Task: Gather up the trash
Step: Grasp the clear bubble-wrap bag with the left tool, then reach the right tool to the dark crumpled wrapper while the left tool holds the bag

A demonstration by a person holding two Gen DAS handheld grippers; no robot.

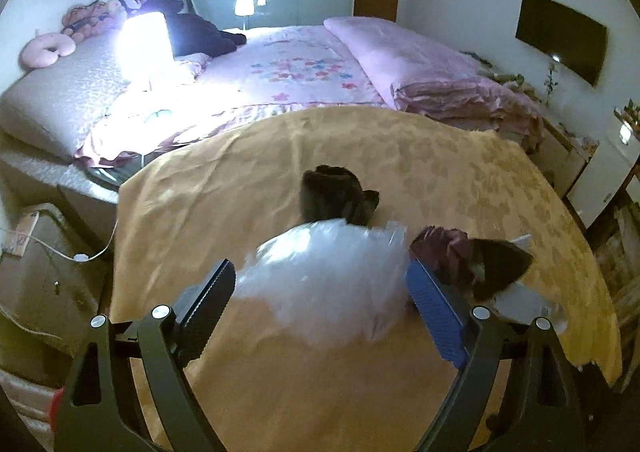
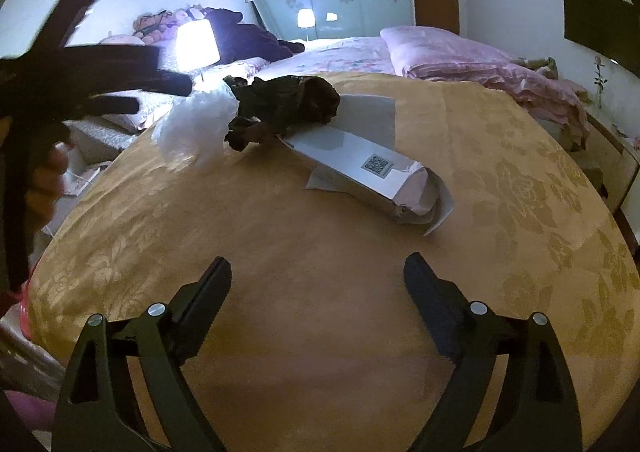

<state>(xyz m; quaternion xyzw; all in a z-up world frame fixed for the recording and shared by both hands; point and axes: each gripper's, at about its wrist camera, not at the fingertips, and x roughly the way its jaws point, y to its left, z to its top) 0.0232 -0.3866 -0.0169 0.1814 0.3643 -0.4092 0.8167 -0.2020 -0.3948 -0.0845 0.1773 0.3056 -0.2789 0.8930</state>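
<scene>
Crumpled clear plastic film wrapper (image 1: 324,272) sits on the table under a yellow-gold floral tablecloth (image 1: 280,380), between the fingers of the left gripper (image 1: 322,284). Judging by looks: very light, soft, crinkly, probably slippery; it will collapse under a pinch, so best to take the bunched middle, not a loose edge. Left gripper is spread wide, jaws either side of the wrapper, blue pad close against its right edge, dark pad near its left; contact unclear because of blur. Nothing grasped yet.

More trash nearby: a dark crumpled bag (image 1: 336,195) just behind the wrapper, a maroon crumpled scrap (image 1: 444,248) beside the blue pad, and a flattened white cardboard box with a QR label (image 2: 368,167) lying partly under the dark bag in the right view. The box looks stiff and light, easiest to pinch at a flap or edge.

Right gripper (image 2: 318,276) hovers above bare tablecloth, jaws wide apart, empty, touching nothing, well short of the box.
</scene>
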